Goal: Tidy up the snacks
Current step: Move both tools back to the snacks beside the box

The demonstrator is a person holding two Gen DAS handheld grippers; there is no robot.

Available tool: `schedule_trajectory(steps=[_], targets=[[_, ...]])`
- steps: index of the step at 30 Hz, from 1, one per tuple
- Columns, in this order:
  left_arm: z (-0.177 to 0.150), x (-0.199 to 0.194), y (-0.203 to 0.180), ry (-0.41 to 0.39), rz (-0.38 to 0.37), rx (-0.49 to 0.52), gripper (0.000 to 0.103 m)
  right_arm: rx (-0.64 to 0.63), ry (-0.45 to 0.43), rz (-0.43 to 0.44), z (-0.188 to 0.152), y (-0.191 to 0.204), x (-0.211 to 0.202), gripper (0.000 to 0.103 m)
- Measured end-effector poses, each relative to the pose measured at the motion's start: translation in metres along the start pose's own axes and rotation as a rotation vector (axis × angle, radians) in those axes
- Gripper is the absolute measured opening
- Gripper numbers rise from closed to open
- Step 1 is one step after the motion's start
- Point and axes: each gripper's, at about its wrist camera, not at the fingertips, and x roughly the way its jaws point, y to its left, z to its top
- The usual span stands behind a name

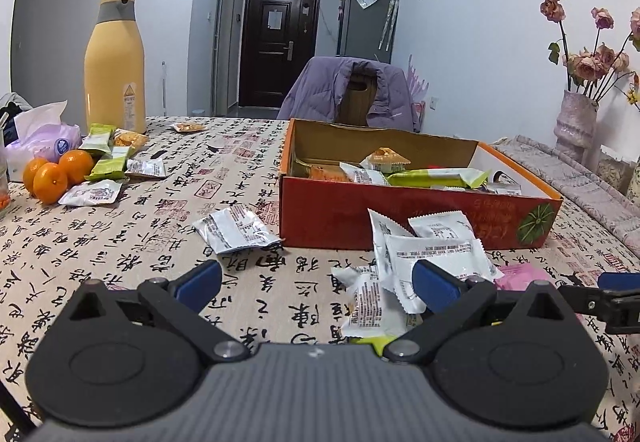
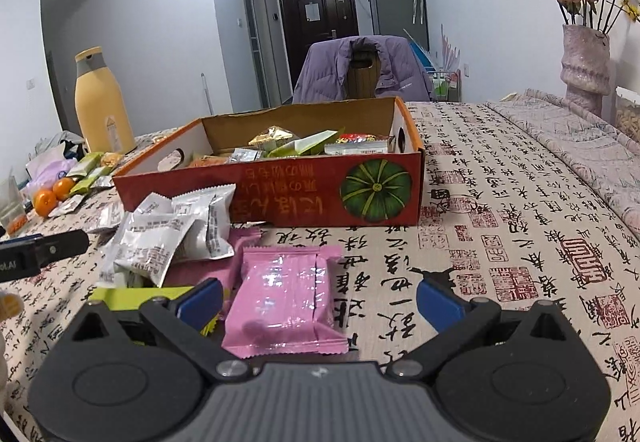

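A red cardboard box [image 1: 400,218] [image 2: 304,202] with an orange rim sits on the table and holds several snack packets. A pile of white snack packets [image 1: 416,266] [image 2: 176,234] lies in front of it. A pink packet [image 2: 286,298] lies flat between the open fingers of my right gripper [image 2: 320,300]. My left gripper [image 1: 316,282] is open and empty above the tablecloth; its right finger [image 1: 434,284] is beside the white pile. One more white packet [image 1: 236,228] lies left of the box. Green and white packets [image 1: 110,158] lie at the far left.
A yellow thermos [image 1: 116,62] [image 2: 102,102], three oranges [image 1: 54,172], and a tissue pack [image 1: 44,134] stand at the left. A vase of dried roses [image 1: 576,122] [image 2: 586,62] stands at the right. A chair with a purple jacket [image 1: 352,94] is behind the table.
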Motion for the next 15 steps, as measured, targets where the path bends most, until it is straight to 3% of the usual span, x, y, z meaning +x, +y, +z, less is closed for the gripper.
schedule_trajectory(steps=[15], targets=[[0.0,0.004,0.003,0.006,-0.006,-0.013,0.103,-0.044,0.04,-0.02,0.007,0.015,0.019,0.103]])
